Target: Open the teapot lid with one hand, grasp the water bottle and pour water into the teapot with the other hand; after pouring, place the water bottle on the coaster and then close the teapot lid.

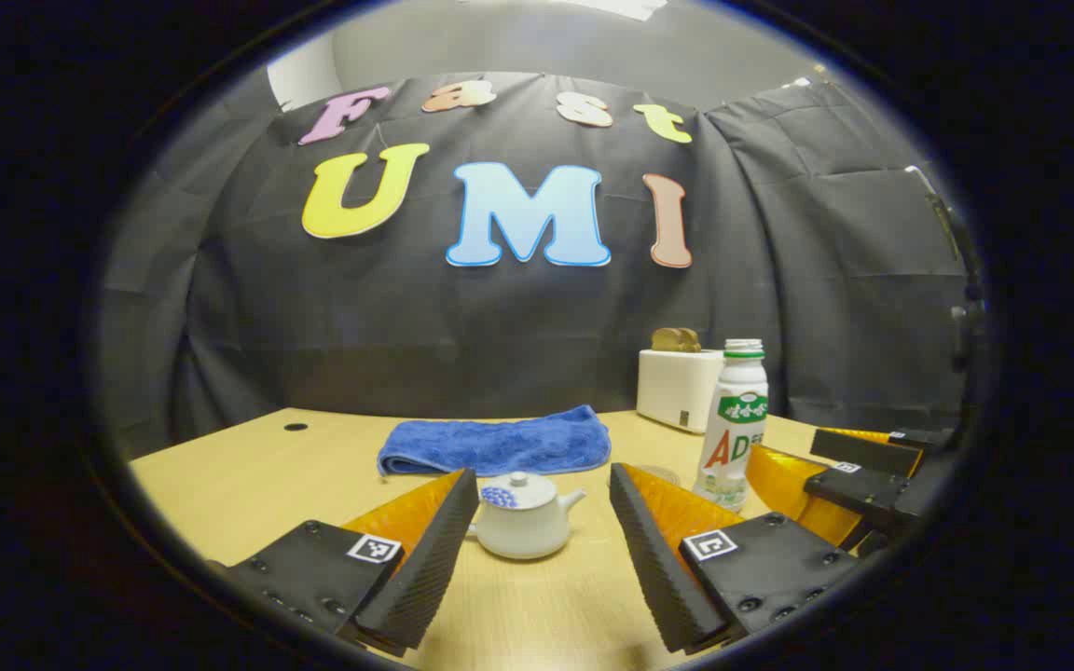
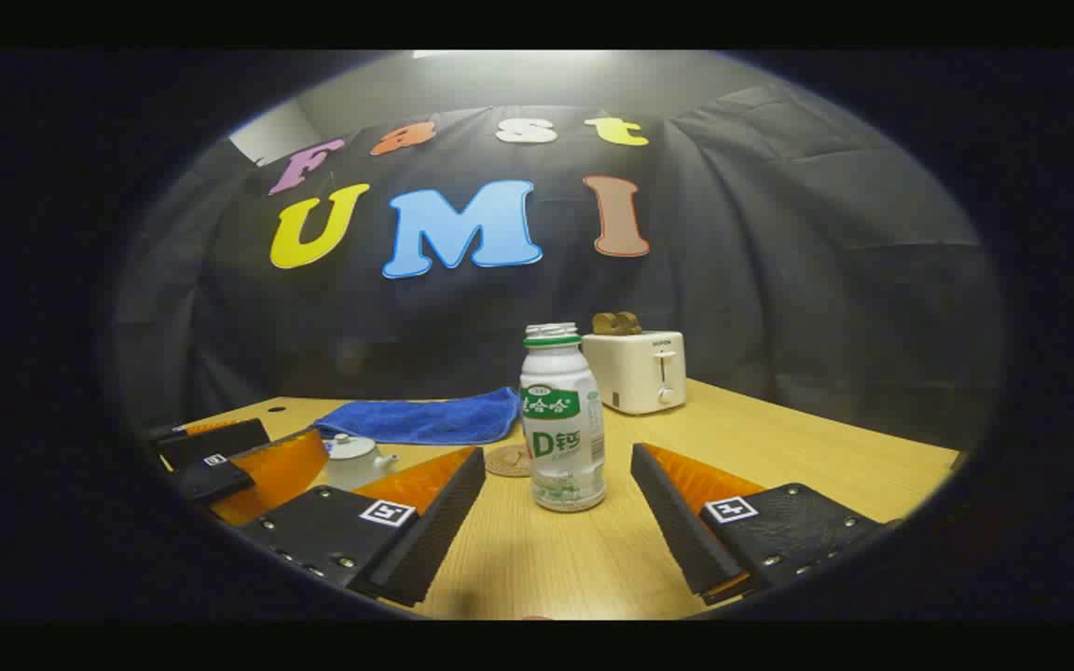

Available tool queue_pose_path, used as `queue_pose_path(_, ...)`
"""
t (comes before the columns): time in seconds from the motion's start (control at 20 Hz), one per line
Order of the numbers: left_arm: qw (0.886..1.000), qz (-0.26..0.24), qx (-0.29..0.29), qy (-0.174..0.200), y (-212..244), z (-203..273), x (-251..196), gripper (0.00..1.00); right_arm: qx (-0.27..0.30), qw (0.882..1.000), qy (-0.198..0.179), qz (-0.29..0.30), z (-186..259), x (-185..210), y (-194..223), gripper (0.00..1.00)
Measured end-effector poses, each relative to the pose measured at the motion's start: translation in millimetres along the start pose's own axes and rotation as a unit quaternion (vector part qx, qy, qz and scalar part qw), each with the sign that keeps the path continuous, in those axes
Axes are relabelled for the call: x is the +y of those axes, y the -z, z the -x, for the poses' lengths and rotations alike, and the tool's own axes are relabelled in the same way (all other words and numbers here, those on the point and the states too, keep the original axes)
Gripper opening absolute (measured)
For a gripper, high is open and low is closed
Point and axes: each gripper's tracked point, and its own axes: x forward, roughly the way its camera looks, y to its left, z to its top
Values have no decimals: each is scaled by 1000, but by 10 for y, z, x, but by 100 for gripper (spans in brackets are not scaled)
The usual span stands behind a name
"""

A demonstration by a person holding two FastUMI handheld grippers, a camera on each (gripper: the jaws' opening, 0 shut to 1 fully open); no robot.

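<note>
My left hand-held gripper (image 1: 544, 540) is spread wide, the teapot (image 1: 524, 515) straight ahead between its fingers, lid on. My right hand-held gripper (image 2: 557, 531), also spread, faces the upright water bottle (image 2: 562, 429) dead ahead; its view adds the coaster (image 2: 507, 460) just behind the bottle.

Left claw (image 1: 544, 499) spread wide; teapot (image 1: 523, 515) stands ahead between its fingers, bare counter (image 1: 248, 485) to each side. Blue towel (image 1: 498, 443) lies behind the teapot. Right claw (image 2: 557, 485) wide too, water bottle (image 2: 562, 429) upright between its fingers, coaster (image 2: 509, 460) just behind. Toaster (image 2: 635, 370) farther back, well apart.
</note>
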Motion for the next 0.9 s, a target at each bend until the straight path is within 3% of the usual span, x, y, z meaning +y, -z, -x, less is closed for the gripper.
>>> queue_pose_path(0.25,1000,9,11,-10,-18,-365,146,96,-16,1000,-1,14,-30,-41,-173,97)
queue_pose_path(0.45,999,13,29,-19,77,-669,217,85,-21,999,-7,25,-23,-15,-219,97)
queue_pose_path(0.75,999,-4,43,-19,131,-970,158,81,-13,999,-17,33,-60,11,-159,97)
queue_pose_path(0.9,998,-21,50,-19,219,-1044,107,70,-7,999,-18,34,-84,-10,-123,97)
